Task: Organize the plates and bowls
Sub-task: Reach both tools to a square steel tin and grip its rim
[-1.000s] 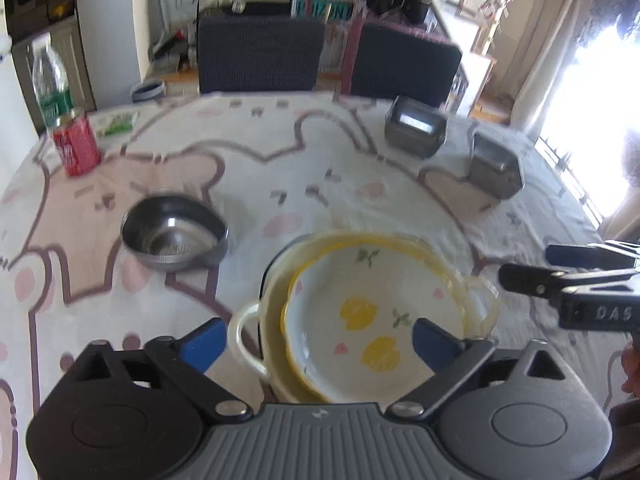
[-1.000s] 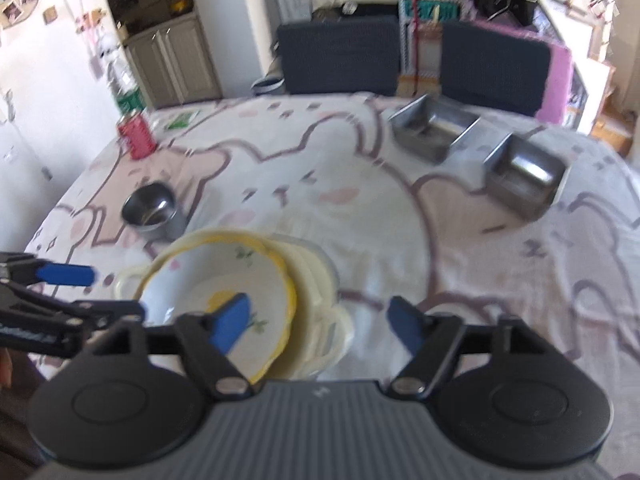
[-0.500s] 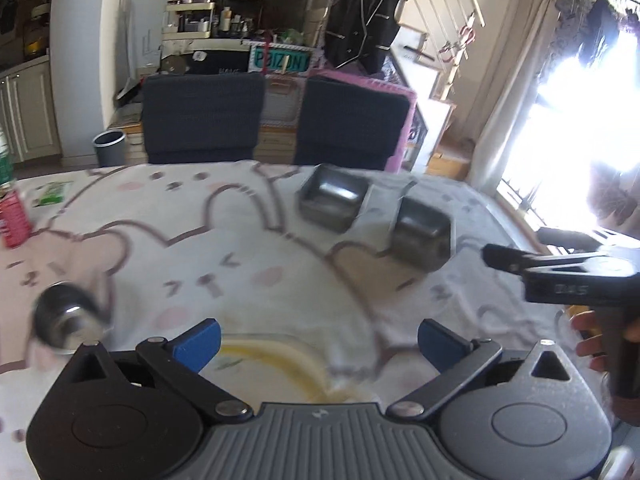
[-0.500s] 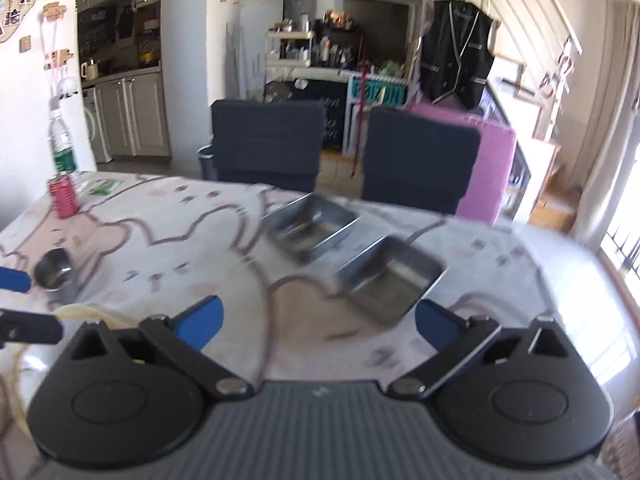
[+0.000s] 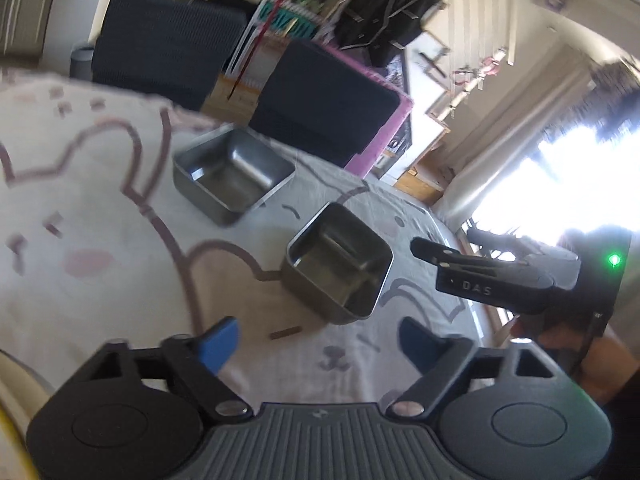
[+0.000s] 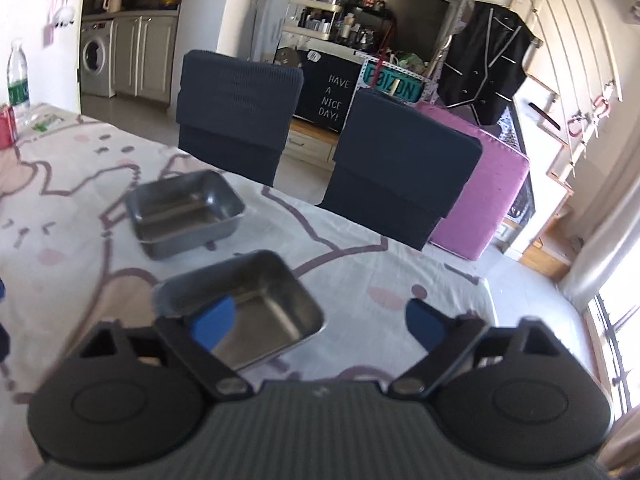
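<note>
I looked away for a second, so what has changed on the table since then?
Both views swung from the stacked yellow bowls to the two steel trays: near tray, far tray. The left gripper and right gripper, both empty, have just been closing slightly. Neither tray moved.

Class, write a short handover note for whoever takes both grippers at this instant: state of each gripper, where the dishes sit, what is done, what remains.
Left gripper: open, empty, jaws just been closing.
Right gripper: open, empty, jaws just been closing, poised over the near steel tray.
Far steel tray sits apart from it on the tablecloth.
Yellow-rimmed dish at left view's lower edge.
Done: neither tray is stacked.
Left: probably nest the trays.
</note>
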The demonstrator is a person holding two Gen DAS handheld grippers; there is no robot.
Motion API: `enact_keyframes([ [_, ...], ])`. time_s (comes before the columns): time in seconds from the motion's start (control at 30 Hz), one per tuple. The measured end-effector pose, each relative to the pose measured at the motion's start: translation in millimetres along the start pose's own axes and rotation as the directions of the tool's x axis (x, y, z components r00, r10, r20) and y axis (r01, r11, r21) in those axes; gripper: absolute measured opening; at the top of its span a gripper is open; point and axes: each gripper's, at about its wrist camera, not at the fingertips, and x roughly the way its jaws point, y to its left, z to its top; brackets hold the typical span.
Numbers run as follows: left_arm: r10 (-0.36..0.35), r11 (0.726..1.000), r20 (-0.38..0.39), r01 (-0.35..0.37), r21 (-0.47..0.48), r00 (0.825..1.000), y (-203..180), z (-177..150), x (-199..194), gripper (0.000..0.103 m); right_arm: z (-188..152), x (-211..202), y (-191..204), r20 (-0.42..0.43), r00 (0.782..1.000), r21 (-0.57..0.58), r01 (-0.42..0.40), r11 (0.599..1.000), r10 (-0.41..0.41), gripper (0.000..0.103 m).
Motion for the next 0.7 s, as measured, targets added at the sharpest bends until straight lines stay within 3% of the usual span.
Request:
enact_keyframes([
  [0.07, -0.022, 0.998, -0.01, 0.022, -0.051, 1.0, 3.2, 4.1, 19.4, 0.067, 1.7, 21.6, -11.4, -0.017, 0.998, -0.012, -0.052, 0.999, 0.052, 0.075],
  [0.17, -0.027, 0.992, -0.016, 0.025, -0.126, 0.999, 10.0, 9.6, 44.8, 0.054, 3.9, 46.6, -14.1, -0.048, 0.994, -0.021, -0.102, 0.995, 0.101, 0.065],
  [0.33, -0.052, 0.97, -0.055, 0.037, -0.24, 0.997, 24.2, 13.2, 76.5, 0.045, 12.6, 86.7, -4.2, -0.098, 0.984, -0.05, -0.154, 0.987, 0.149, 0.056],
  [0.5, -0.073, 0.961, -0.075, 0.05, -0.271, 0.995, 31.9, 14.0, 93.3, 0.035, 19.9, 107.2, 5.8, -0.153, 0.969, -0.06, -0.205, 0.977, 0.194, 0.056],
  [0.6, -0.076, 0.962, -0.073, 0.055, -0.266, 0.994, 33.6, 16.4, 96.3, 0.025, 24.7, 116.8, 9.3, -0.213, 0.949, -0.056, -0.248, 0.967, 0.231, 0.045],
  [0.7, -0.054, 0.976, -0.082, 0.035, -0.217, 0.995, 30.6, 20.0, 95.6, 0.019, 26.9, 113.7, 17.4, -0.235, 0.949, -0.08, -0.233, 0.969, 0.209, 0.037],
])
